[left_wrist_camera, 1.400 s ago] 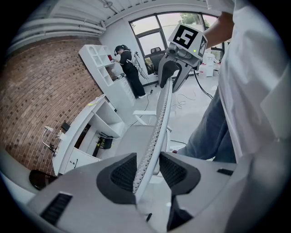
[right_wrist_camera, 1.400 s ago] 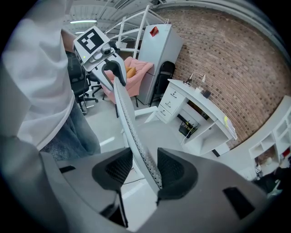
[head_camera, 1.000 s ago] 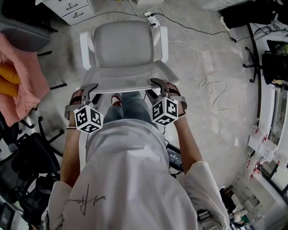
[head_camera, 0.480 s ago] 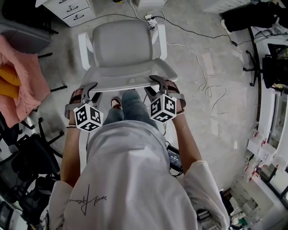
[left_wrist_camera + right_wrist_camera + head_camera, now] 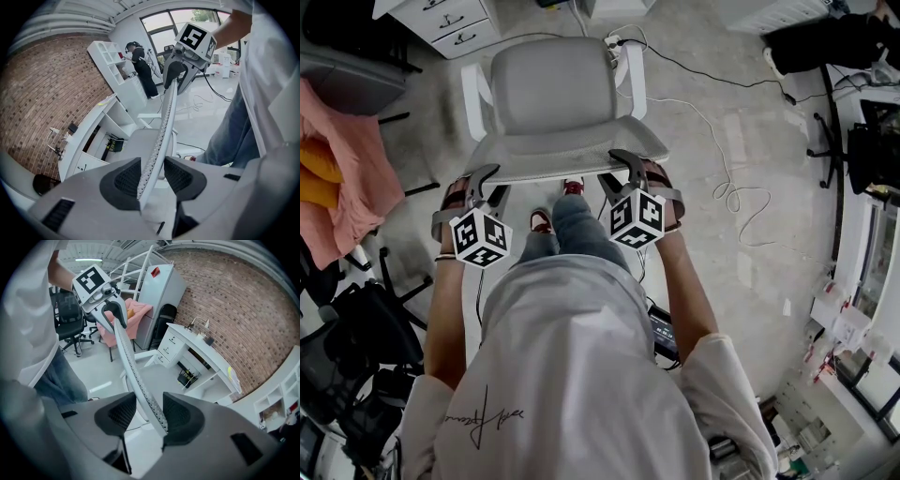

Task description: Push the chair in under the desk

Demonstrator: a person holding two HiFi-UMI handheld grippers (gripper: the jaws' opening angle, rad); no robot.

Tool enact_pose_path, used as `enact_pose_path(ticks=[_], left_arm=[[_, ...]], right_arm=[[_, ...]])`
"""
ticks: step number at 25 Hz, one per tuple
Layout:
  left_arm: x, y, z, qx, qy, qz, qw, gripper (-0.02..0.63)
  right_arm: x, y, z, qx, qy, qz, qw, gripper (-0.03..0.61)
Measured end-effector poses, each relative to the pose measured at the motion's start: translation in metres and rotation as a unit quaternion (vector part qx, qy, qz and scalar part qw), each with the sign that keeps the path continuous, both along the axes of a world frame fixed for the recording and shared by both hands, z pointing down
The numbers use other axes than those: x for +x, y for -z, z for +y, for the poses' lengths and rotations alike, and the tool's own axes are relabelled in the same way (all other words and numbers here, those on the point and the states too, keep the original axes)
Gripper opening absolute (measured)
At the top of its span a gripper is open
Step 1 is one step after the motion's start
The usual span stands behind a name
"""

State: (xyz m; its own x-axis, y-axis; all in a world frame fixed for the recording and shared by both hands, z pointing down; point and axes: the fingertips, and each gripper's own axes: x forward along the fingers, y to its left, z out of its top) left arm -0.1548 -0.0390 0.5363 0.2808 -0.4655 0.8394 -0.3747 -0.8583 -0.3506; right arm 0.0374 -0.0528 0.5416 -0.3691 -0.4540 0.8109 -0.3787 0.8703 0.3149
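Observation:
A white office chair (image 5: 553, 89) with a grey seat stands in front of me, its thin mesh backrest (image 5: 567, 155) nearest. My left gripper (image 5: 483, 178) straddles the backrest's top rim at its left end. The right gripper (image 5: 623, 161) straddles the rim's right end. In the left gripper view the rim (image 5: 161, 126) runs between the pads of the left gripper (image 5: 151, 176), with a gap on its right side. In the right gripper view the rim (image 5: 129, 362) lies against the right pad of the right gripper (image 5: 147, 416), with room at the left pad. The white desk (image 5: 206, 357) stands beyond the chair.
A white drawer unit (image 5: 450, 19) sits under the desk at top left. A power strip (image 5: 619, 42) and a white cable (image 5: 727, 178) lie on the floor to the right. Pink cloth (image 5: 347, 159) and black chairs (image 5: 356, 328) crowd the left. A person (image 5: 143, 65) stands by far shelves.
The chair has rolled forward toward the desk, and both grippers have gone with it on the backrest rim. My foot has stepped forward behind the chair.

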Motion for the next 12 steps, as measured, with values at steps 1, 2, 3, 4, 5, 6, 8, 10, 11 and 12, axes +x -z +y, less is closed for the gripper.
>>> enact_pose_path(ticks=[1,2,3,4,5,6,8,10,11,12], left_arm=[[0.000,0.000,-0.004,0.000,0.001,0.000,1.0000,0.150],[0.000,0.000,-0.008,0.000,0.002,0.000,1.0000,0.150],[0.000,0.000,-0.012,0.000,0.003,0.000,1.0000,0.150],[0.000,0.000,-0.016,0.000,0.004,-0.001,1.0000,0.150],[0.000,0.000,-0.019,-0.001,0.004,-0.001,1.0000,0.150],[0.000,0.000,-0.022,-0.001,0.005,0.000,1.0000,0.151],[0.001,0.000,-0.027,-0.001,0.007,0.001,1.0000,0.150],[0.003,0.001,-0.033,0.001,0.011,0.002,0.9999,0.150],[0.004,0.002,-0.037,0.003,0.012,0.002,0.9999,0.150],[0.005,0.002,-0.041,0.005,0.014,0.002,0.9999,0.150]], right_arm=[[0.000,0.000,-0.004,0.000,0.001,0.000,1.000,0.193],[0.000,0.000,-0.007,0.001,0.003,-0.001,1.000,0.193],[0.000,0.000,-0.011,0.002,0.004,-0.001,1.000,0.193],[0.000,0.000,-0.015,0.002,0.005,-0.002,1.000,0.193],[0.000,0.000,-0.019,0.003,0.007,-0.002,1.000,0.193],[0.000,0.000,-0.022,0.003,0.009,-0.002,1.000,0.193],[0.001,0.001,-0.029,0.001,0.013,-0.001,1.000,0.193],[0.003,0.001,-0.037,0.001,0.017,-0.001,1.000,0.193],[0.004,0.002,-0.041,0.002,0.020,-0.001,1.000,0.193],[0.005,0.002,-0.046,0.003,0.023,-0.001,1.000,0.193]])
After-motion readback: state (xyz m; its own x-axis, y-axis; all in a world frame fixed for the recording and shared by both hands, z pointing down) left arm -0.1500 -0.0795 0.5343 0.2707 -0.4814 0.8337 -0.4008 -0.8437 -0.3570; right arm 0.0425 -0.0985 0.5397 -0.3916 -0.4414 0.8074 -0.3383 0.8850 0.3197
